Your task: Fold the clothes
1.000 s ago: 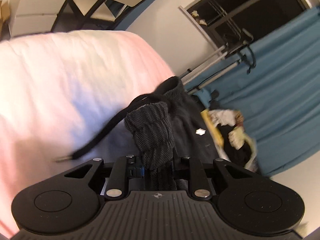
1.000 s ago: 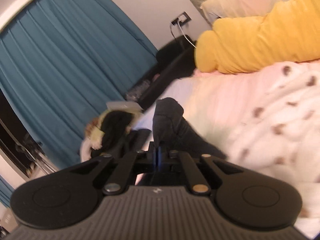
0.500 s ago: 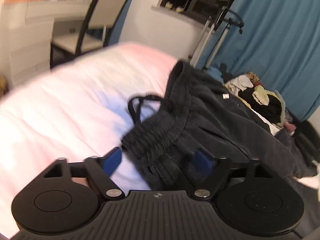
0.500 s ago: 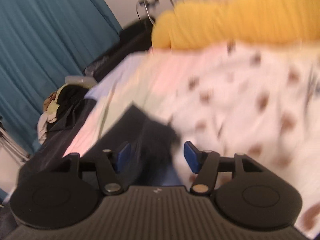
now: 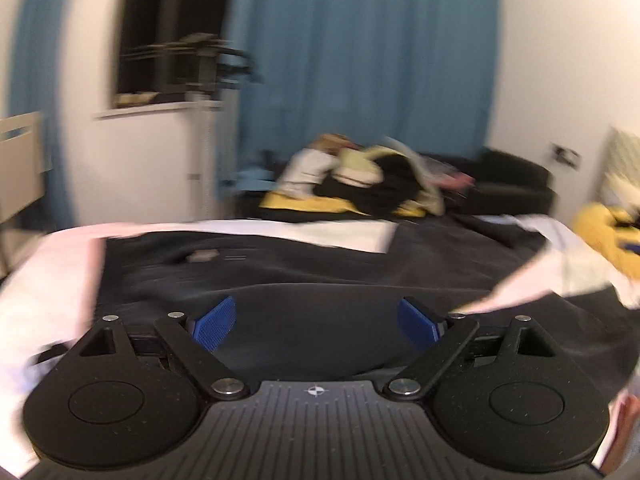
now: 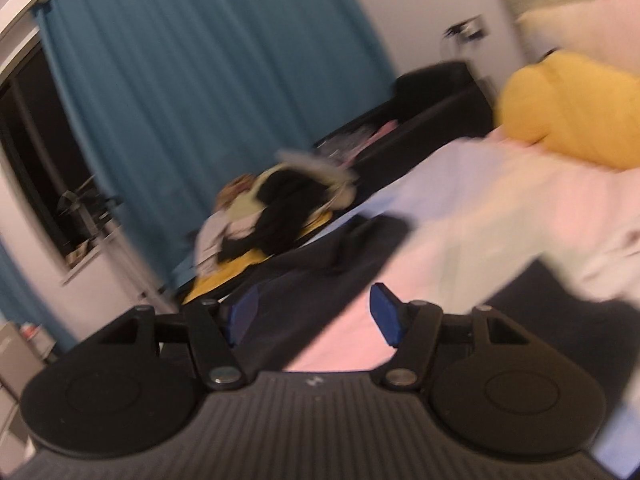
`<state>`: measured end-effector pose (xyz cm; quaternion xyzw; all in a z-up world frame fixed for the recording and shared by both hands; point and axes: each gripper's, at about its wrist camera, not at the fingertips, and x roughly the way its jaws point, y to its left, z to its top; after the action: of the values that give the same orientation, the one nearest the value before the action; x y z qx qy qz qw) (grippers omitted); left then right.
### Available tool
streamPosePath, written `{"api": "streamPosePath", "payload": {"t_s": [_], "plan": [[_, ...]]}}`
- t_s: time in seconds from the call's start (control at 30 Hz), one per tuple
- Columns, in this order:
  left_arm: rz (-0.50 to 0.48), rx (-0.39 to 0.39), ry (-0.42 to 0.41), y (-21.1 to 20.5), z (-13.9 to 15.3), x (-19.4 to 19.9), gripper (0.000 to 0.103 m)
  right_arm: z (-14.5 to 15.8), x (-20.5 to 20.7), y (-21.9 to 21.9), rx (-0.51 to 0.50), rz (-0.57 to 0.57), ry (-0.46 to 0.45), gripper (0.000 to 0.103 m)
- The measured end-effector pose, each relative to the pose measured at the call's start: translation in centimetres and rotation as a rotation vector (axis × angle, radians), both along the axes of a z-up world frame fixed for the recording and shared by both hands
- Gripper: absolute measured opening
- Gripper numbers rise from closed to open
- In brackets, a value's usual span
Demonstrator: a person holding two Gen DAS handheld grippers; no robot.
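The left gripper (image 5: pixel 316 322) stood wide, its blue pads (image 5: pixel 212 323) far apart with nothing pressed between them; its jaws had just been opening, and the dark trousers (image 5: pixel 304 276) that it had been pinching a second before now lay spread out flat on the bed (image 5: pixel 48 276) ahead of the fingers, stretching across most of the left wrist view. The right gripper (image 6: pixel 316 312) was also parted, though less widely, its jaws likewise having just been opening, and no cloth sat between its pads (image 6: pixel 386 314); beneath them showed the edge of the dark trousers (image 6: pixel 312 284) on one side and the pale pink cover (image 6: pixel 480 232) on the other. Both views were smeared by motion, so finer detail of the garment could not be made out. Beyond the far edge of the bed, a heap of mixed clothes (image 5: pixel 356 180), black, cream and yellow, lay in front of the teal curtain (image 5: pixel 360 60). A yellow cushion (image 6: pixel 572 120) sat at the head end of the bed, to the right in the right wrist view.
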<state>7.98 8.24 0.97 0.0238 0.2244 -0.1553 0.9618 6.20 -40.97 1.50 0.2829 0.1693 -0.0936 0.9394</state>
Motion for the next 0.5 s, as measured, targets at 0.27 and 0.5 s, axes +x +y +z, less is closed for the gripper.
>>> {"api": "streamPosePath", "payload": {"t_s": [0.27,0.5], "plan": [[-0.074,0.077,0.059,-9.1,-6.9,6.6,0.086,-5.0,7.8,-1.4,0.125,0.025,0.058,0.063],[-0.027,0.209,0.018,-11.2,-12.5,10.3,0.081,-10.2,15.2,-6.1,0.199,-0.022,0.051,0.061]]}}
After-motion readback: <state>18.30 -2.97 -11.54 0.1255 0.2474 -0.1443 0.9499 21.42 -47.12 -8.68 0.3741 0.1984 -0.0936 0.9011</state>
